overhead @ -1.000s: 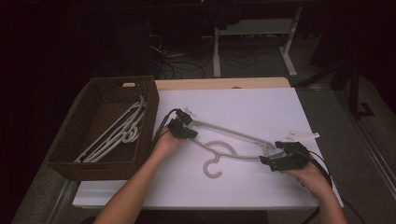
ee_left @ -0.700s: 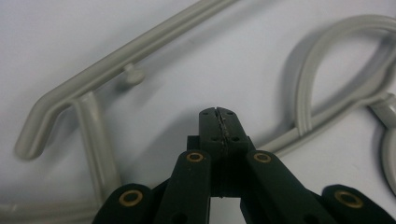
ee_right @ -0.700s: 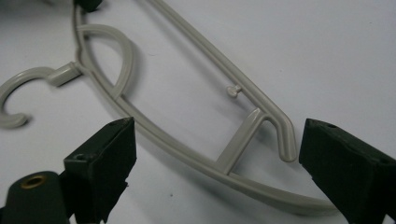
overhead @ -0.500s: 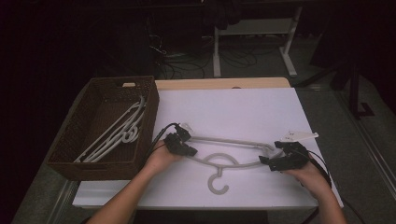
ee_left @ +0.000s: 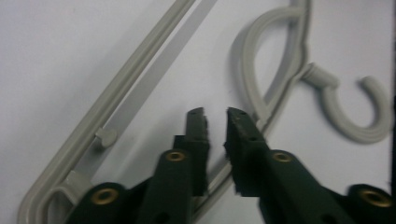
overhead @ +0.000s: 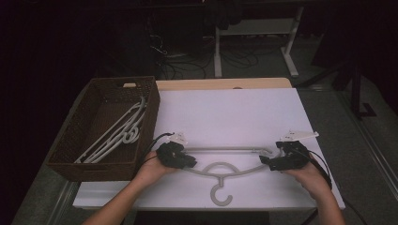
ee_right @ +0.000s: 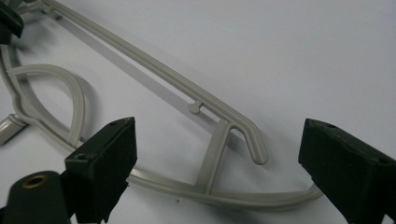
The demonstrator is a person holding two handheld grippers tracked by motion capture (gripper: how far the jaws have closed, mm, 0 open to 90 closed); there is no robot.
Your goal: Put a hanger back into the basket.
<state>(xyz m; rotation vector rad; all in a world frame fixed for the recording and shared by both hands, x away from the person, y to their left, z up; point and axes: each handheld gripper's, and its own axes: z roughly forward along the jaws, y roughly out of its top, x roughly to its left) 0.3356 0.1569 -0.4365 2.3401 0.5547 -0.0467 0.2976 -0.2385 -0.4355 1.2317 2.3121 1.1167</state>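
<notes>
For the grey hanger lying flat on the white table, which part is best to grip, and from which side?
Probably the hanger is best taken at an end of its thin arm, from above, jaws across the rod. It lies flat and thin, and the right gripper stands open around that end. Its hook curves and could slip.

My tabletop (overhead: 234,112) is covered by a white sheet, with a strip of bare wood showing along its far edge. A grey plastic hanger (overhead: 220,169) lies flat on the white near my side, its hook pointing toward me. At the left edge sits a dark woven basket (overhead: 65,164), with more pale hangers (overhead: 117,133) piled inside it.
</notes>
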